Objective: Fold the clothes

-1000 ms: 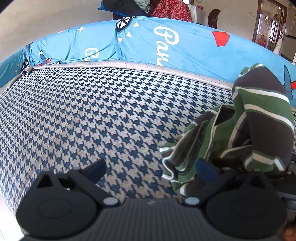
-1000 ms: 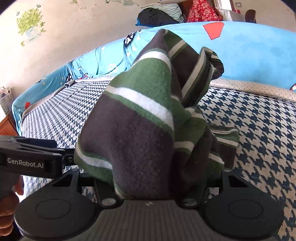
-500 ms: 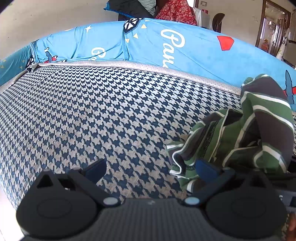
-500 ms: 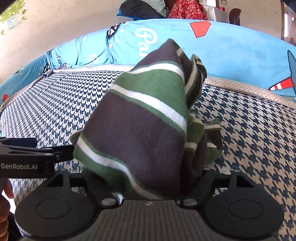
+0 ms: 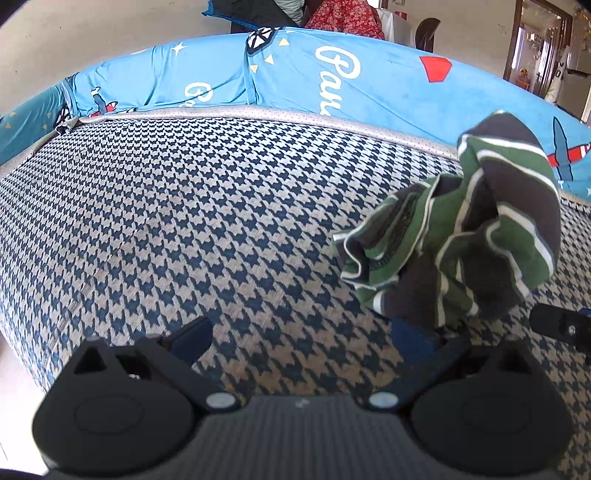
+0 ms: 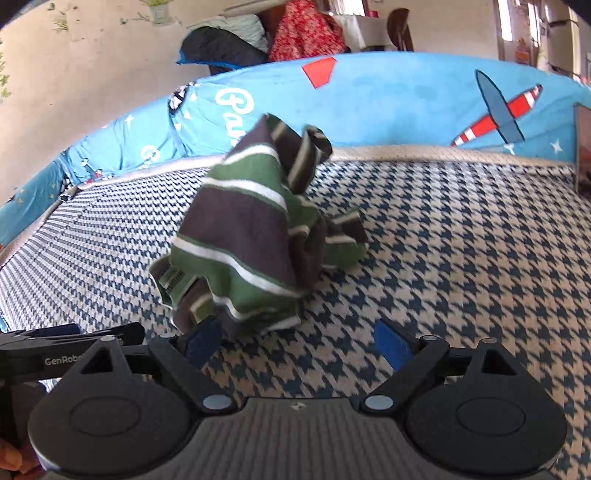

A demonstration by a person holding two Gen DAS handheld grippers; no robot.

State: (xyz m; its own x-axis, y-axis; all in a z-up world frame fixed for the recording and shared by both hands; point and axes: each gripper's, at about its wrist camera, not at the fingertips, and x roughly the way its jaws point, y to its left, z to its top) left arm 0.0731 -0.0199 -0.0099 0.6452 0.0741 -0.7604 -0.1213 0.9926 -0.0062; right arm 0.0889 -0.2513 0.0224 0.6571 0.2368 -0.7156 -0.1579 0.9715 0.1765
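Since the earlier frames the striped garment (image 6: 255,236) has left the right gripper (image 6: 297,343): a sec ago it filled the space btw the fingers and hid most of the bed, now it sits clear ahead of them, bunched up. In the left wrist view it has also slid away from the left gripper's right-hand finger, which it overlapped before.

Largest first. Bed surface w/ blue-and-cream houndstooth cover (image 5: 184,221) fills most of both views. Behind it a bright blue sheet (image 5: 332,81) w/ white script, a red shape and a plane print runs along the far edge. Beyond that, pale wall (image 6: 92,66) w/ a pile of dark and red cloth (image 6: 303,33) against it.

Striped garment: green, dark grey, white stripes, crumpled in a tall heap, not flat, not folded. In the right wrist view it stands centre-left on the cover, just past the left-hand fingertip; in the left wrist view (image 5: 461,229) it's at right, near the far edge. Can't tell if its lower edge rests fully on the cover.

Right gripper: jaws opening, wide apart, nothing btw them, blue pads bare; cloth just beyond the left-hand pad, contact unclear.

Left gripper (image 5: 299,336): fingers wide apart, only houndstooth cover btw them. Right-hand pad close under the garment's lower edge, touching or not can't tell.

Part of the other gripper's black body shows at each view's edge.
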